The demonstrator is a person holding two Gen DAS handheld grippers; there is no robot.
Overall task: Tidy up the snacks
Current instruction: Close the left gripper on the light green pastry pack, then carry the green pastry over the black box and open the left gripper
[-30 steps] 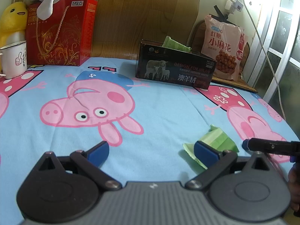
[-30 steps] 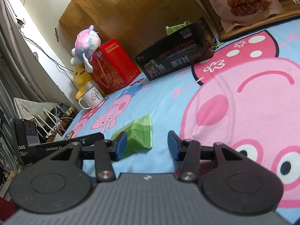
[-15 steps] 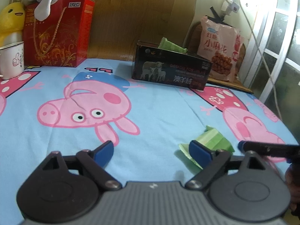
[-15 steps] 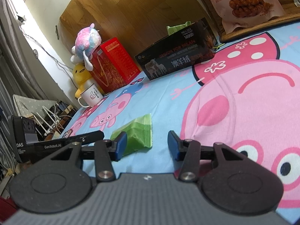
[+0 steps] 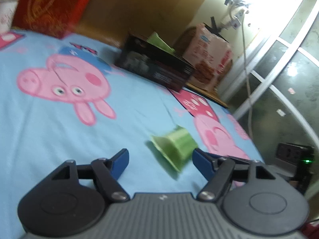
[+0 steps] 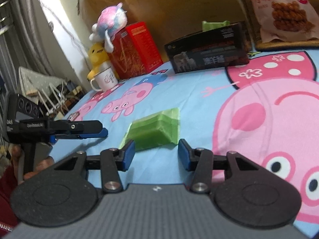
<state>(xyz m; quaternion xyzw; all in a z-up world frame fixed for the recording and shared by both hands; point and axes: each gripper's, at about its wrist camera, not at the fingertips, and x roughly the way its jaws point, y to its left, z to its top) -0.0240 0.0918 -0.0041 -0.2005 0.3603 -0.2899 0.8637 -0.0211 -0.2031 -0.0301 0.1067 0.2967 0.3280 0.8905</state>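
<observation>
Hand-held gripper (image 6: pixel 156 153) on the right, jaws spread, straddles a green snack packet (image 6: pixel 153 129) whose slick wrapper could slip sideways.

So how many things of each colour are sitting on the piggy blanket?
Green snack packs: 2, one loose on the blanket, one sticking out of the black box
Red box: 1
Black box: 1
Yellow duck toy: 1
White mug: 1
Pink snack bag: 1
Total: 7
</observation>
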